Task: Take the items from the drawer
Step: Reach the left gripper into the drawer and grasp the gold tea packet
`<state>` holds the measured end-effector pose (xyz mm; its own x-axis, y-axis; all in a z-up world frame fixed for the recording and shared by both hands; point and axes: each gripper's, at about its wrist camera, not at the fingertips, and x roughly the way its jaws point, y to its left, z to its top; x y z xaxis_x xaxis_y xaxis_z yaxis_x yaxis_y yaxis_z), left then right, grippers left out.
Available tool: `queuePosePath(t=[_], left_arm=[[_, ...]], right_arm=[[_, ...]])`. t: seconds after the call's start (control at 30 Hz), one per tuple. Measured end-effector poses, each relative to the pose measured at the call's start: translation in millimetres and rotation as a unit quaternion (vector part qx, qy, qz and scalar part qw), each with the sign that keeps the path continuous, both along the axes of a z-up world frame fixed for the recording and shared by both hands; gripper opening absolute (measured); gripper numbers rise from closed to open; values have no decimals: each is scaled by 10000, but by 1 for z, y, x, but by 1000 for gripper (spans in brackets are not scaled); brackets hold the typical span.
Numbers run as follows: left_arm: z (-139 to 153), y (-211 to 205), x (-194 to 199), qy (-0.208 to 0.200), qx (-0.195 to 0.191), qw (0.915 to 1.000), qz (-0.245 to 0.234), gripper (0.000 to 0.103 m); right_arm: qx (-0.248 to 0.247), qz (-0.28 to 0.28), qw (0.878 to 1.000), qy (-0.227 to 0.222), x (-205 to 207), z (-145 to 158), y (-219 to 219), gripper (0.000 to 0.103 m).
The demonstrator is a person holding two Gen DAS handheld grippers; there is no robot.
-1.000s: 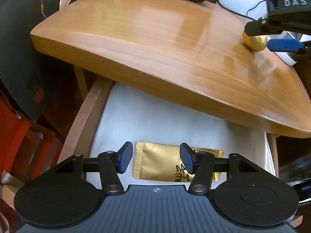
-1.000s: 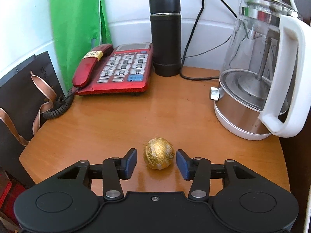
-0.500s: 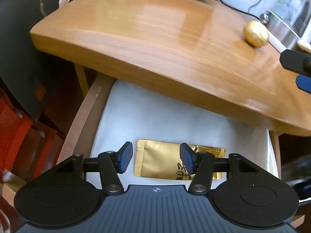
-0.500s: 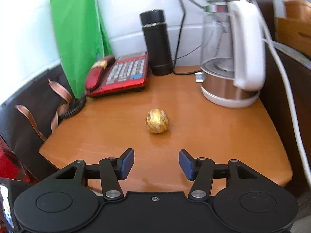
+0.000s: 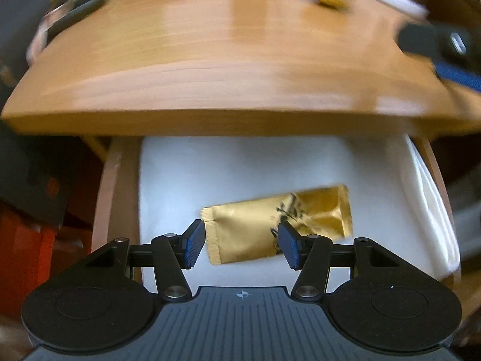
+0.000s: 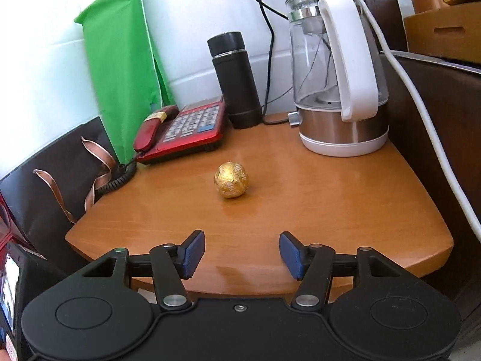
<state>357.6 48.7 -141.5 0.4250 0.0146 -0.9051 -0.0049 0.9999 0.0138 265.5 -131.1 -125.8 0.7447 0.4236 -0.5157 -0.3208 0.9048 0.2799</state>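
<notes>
Left gripper (image 5: 241, 245): jaws spread wide, holding nothing, poised over the open drawer (image 5: 115, 186). Gold sachet (image 5: 279, 225) lies flat and tilted on the white liner (image 5: 240, 168), partly between my blue pads; contact cannot be told, view blurred. Right gripper (image 6: 242, 252): jaws spread wide, empty, above the front edge of the wooden tabletop (image 6: 330, 198). Gold foil ball (image 6: 231, 179) rests mid-table, well ahead of the pads. Red telephone (image 6: 183, 132), black flask (image 6: 236, 79) and glass kettle (image 6: 336, 84) stand behind.
</notes>
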Motion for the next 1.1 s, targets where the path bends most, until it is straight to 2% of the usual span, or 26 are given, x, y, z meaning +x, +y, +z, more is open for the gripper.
queuePosePath(t=[0.13,0.17,0.23,0.33,0.43,0.53,0.6,0.7,0.83,1.07,1.1], left_arm=[[0,-6,-2,180,192,9973,-684,57],[-2,-5,4,222,221,9958,-862,57],[-2,-9,7,353,279,9906,-1293,58],[-2,-15,8,468,351,9815,-1825,58],[-5,-25,7,465,645,9678,-2387,58],[-9,-35,2,351,1085,9503,-2895,59],[-11,-37,2,323,1161,9412,-3155,62],[-16,-38,7,532,1064,9313,-3442,62],[-23,-35,10,715,887,9240,-3651,62],[-34,-37,3,660,1120,9255,-3556,62],[-36,-37,3,705,1162,9237,-3581,62]], right_arm=[[346,-158,9993,-35,5,3,-11,55],[458,-177,9988,-65,6,5,-13,58],[635,-213,9977,-130,6,6,-17,58],[490,-240,9980,-311,4,8,-17,59],[480,-276,9976,-404,4,9,-19,60],[589,-415,9965,-416,7,9,-26,64],[640,-477,9960,-407,9,8,-30,64],[734,-584,9949,-378,11,7,-37,64],[750,-632,9944,-402,14,6,-41,64],[807,-628,9942,-329,18,3,-41,64],[807,-615,9943,-311,18,2,-40,64]])
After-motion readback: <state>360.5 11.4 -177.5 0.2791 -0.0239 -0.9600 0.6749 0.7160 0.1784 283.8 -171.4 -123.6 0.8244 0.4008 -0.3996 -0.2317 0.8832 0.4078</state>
